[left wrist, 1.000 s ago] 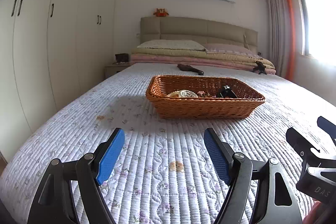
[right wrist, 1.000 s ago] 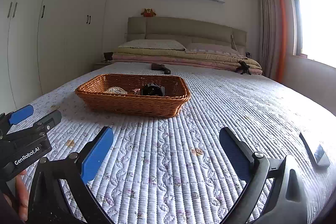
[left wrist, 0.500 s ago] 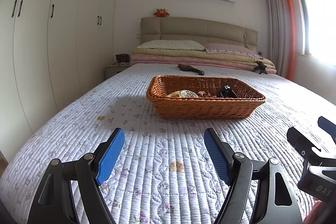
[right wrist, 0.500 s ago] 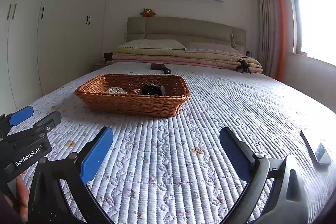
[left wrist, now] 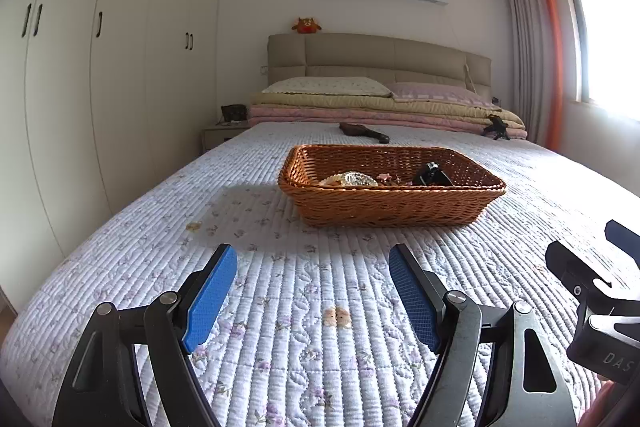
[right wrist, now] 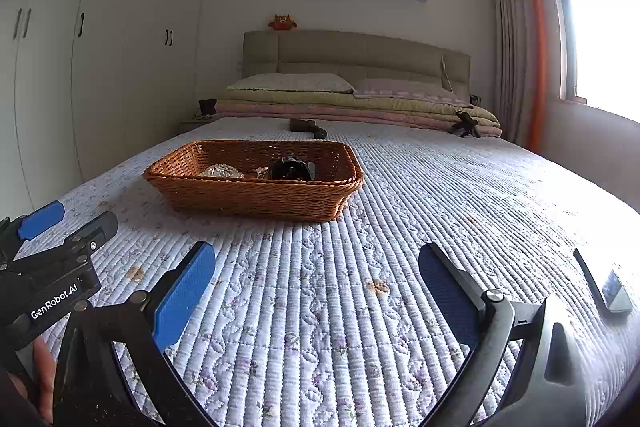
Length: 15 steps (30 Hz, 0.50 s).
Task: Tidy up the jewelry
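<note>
A brown wicker basket (left wrist: 392,201) sits on the quilted bed ahead of both grippers; it also shows in the right wrist view (right wrist: 256,193). Inside lie a pale beaded piece (left wrist: 350,179), a small pink piece (left wrist: 386,179) and a black watch-like item (left wrist: 432,175). My left gripper (left wrist: 312,291) is open and empty, low over the quilt in front of the basket. My right gripper (right wrist: 316,291) is open and empty, to the right of the left one. Each gripper shows at the edge of the other's view.
A dark phone-like slab (right wrist: 604,285) lies on the quilt at the right. A brown object (left wrist: 362,131) and a black object (left wrist: 496,127) lie near the folded blankets and pillows (left wrist: 360,99). White wardrobes (left wrist: 100,67) stand left; a window (left wrist: 608,39) is right.
</note>
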{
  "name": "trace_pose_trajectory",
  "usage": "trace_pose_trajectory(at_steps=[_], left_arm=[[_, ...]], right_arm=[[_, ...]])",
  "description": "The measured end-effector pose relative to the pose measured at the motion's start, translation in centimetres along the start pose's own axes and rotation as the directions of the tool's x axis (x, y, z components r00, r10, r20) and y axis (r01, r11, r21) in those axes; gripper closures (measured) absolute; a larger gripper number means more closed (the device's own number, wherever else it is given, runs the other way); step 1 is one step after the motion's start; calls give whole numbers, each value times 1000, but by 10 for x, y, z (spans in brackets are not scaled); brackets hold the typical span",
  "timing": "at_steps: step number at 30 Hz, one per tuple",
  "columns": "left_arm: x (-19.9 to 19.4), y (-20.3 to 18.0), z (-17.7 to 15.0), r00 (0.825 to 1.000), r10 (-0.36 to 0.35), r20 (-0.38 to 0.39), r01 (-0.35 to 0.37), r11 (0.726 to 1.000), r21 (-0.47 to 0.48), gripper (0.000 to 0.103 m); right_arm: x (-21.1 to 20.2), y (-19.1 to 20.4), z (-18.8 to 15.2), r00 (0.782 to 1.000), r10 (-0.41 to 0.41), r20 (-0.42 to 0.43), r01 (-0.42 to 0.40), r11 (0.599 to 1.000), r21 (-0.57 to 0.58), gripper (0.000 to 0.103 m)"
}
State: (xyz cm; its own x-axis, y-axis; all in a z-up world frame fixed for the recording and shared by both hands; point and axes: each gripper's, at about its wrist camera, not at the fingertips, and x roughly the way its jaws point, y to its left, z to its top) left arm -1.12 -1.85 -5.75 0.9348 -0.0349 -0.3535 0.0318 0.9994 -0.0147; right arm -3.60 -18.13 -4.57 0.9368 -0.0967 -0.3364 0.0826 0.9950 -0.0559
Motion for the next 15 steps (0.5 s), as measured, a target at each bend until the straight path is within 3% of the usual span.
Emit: trace_pose_trajectory(at_steps=[15], left_arm=[[3,-3,-1,1000,11,-12,-11,1000,16,24]], right_arm=[[-2,-1,1,1000,8,5,-8,1000,-1,1]])
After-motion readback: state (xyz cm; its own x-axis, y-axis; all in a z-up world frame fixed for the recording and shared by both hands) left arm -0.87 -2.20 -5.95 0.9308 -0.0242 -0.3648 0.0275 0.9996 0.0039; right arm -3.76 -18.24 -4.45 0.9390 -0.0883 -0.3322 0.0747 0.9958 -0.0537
